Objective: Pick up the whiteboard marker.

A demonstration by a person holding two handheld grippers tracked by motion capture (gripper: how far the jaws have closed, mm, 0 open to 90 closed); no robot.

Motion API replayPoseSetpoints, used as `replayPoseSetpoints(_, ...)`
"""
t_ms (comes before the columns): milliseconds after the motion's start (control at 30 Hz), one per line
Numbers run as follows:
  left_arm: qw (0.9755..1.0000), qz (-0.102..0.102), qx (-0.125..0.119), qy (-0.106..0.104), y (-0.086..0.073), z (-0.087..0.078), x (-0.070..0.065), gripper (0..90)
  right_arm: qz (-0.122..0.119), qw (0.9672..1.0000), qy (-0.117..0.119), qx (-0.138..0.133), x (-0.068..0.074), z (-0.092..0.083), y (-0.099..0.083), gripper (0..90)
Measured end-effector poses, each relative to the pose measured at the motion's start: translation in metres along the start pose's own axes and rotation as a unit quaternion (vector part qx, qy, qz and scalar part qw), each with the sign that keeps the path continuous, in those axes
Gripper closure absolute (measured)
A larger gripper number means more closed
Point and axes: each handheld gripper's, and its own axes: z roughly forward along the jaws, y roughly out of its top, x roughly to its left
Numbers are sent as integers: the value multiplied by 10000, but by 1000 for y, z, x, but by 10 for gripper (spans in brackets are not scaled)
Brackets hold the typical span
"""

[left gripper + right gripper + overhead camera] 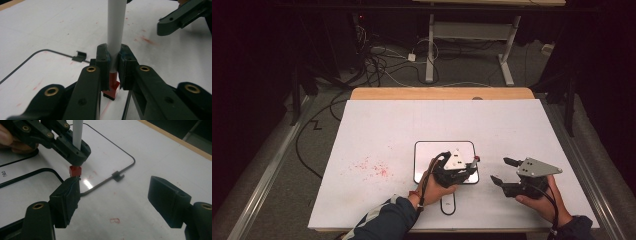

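A white marker (116, 30) with a red end (111, 88) stands upright, red end down, over a small whiteboard (437, 150). My left gripper (114, 67) is shut on the marker's barrel just above the red end (75, 171). From above, the left gripper (469, 170) sits at the board's near right corner. My right gripper (116, 195) stands open and holds nothing. Its left pad lies close under the red end. The right gripper (502, 170) is just right of the board, and one of its jaws reaches into the left gripper view's top right corner.
A white sheet (412, 120) covers the table, with red smudges (374, 167) left of the board. A small dark clip (118, 176) sits on the board's thin rim. A pill-shaped outline (448, 204) lies near the front edge. Cables and desk legs lie beyond the table.
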Motion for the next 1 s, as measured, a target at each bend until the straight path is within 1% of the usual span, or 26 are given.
replayPoseSetpoints(133,9999,135,35,36,4,5,-4,788,66,10000,-68,-5,-5,-2,-3,266)
replayPoseSetpoints(167,9998,185,64,45,4,5,-5,788,103,9999,-118,0,-7,-3,-4,266)
replayPoseSetpoints(200,9997,216,88,27,4,4,-5,788,103,9999,-118,0,-7,-3,-4,266)
replayPoseSetpoints(267,9997,205,101,16,2,-1,-2,788,123,9999,-121,-9,-8,-4,-4,266)
replayPoseSetpoints(367,9996,246,102,30,-5,-11,1,788,87,9999,-124,-22,-7,-4,-3,266)
replayPoseSetpoints(500,9991,374,128,118,-12,-23,4,788,76,9999,-100,-16,-6,-3,-2,266)
replayPoseSetpoints(633,9989,365,92,263,-20,-34,11,788,53,9999,-94,-10,-6,-2,-2,266)
replayPoseSetpoints(700,9993,252,53,269,-24,-41,16,788,58,9999,-94,-18,-6,-2,-1,266)
replayPoseSetpoints(767,9993,170,27,337,-29,-48,22,788,47,10000,-87,-14,-6,-2,-1,266)
replayPoseSetpoints(833,9993,39,-34,360,-35,-54,29,788,42,10000,-81,-20,-6,-2,-1,266)
replayPoseSetpoints(900,9992,-3,-67,387,-39,-60,33,788,45,10000,-76,-7,-5,-2,-1,266)
replayPoseSetpoints(967,9990,29,-54,450,-41,-64,35,788,25,10000,-65,-18,-5,-1,-1,266)
replayPoseSetpoints(1000,9988,8,-48,497,-43,-67,37,788,38,10000,-57,-9,-5,-1,-1,266)
